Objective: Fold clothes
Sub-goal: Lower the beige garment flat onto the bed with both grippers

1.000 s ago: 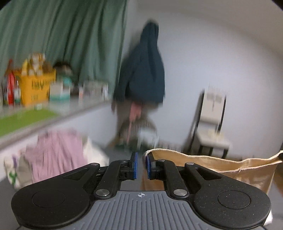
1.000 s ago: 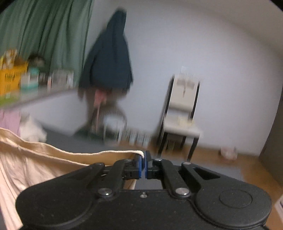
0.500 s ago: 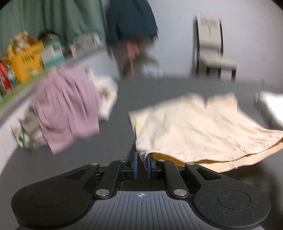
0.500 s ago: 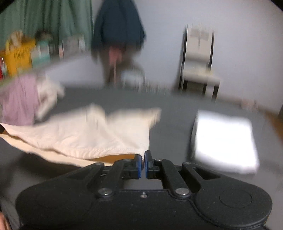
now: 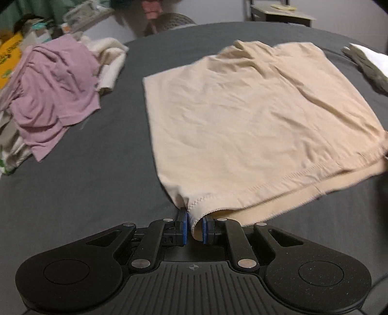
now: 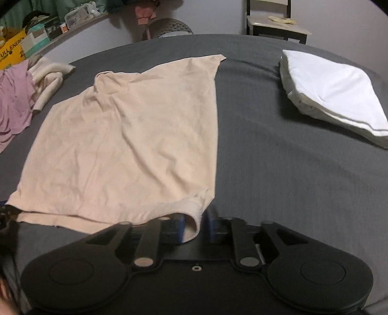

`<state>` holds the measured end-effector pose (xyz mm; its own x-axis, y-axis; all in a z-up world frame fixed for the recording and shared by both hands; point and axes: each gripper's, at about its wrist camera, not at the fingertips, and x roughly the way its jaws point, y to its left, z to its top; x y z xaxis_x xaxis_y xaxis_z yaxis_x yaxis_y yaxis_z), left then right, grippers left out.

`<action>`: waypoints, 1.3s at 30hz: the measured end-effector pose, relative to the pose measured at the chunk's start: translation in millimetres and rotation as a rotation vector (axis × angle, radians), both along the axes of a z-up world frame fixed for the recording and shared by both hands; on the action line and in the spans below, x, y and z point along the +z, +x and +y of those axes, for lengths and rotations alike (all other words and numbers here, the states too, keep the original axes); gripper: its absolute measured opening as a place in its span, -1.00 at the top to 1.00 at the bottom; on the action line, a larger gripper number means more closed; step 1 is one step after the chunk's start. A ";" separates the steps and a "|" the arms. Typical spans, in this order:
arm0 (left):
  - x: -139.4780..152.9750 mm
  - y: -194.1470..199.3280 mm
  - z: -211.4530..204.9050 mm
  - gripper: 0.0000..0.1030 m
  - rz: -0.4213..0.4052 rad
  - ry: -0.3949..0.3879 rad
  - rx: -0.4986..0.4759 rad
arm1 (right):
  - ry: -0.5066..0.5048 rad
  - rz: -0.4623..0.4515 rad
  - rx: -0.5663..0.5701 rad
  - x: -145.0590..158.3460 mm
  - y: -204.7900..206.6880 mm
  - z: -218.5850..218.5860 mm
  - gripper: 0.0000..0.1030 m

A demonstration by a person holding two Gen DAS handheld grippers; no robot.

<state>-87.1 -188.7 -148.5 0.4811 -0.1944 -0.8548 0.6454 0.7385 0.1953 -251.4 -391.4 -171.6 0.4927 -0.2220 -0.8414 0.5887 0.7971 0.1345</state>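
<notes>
A beige garment (image 5: 242, 116) lies spread flat on the dark grey bed (image 5: 97, 181), hem toward me. My left gripper (image 5: 194, 227) is shut on its near left hem corner, low over the sheet. In the right wrist view the same garment (image 6: 126, 135) stretches away to the left. My right gripper (image 6: 196, 226) is at the near right hem corner. Its jaws are opening, and the cloth corner hangs loose between the blue pads, which no longer press on it.
A heap of purple and cream clothes (image 5: 51, 89) sits at the bed's left side. A folded white stack (image 6: 332, 92) lies at the right. Bare grey sheet (image 6: 278, 169) separates it from the garment. A shelf with boxes (image 6: 36, 41) and a chair (image 6: 274, 21) stand beyond.
Both grippers came down from holding the garment up in the air, and it now lies flat on the bed. The right jaws have parted off the hem; the left still grips.
</notes>
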 end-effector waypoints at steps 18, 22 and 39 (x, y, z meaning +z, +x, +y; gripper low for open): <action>0.3 -36.5 -24.8 0.76 -0.204 0.282 -0.443 | 0.087 -0.053 -0.036 -2.6 -3.5 -4.1 0.31; -10.8 -46.9 -33.1 0.76 -0.264 0.354 -0.518 | 0.107 -0.066 -0.046 -3.1 -5.8 -7.1 0.31; 13.0 -28.9 -15.2 0.78 -0.292 0.208 -0.319 | 0.025 -0.019 0.008 -1.6 -0.9 6.6 0.31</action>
<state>-116.0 -203.9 -135.4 0.6511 -0.2105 -0.7292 0.7295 0.4385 0.5249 -252.4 -384.8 -173.3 0.5102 -0.1966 -0.8373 0.5793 0.7981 0.1656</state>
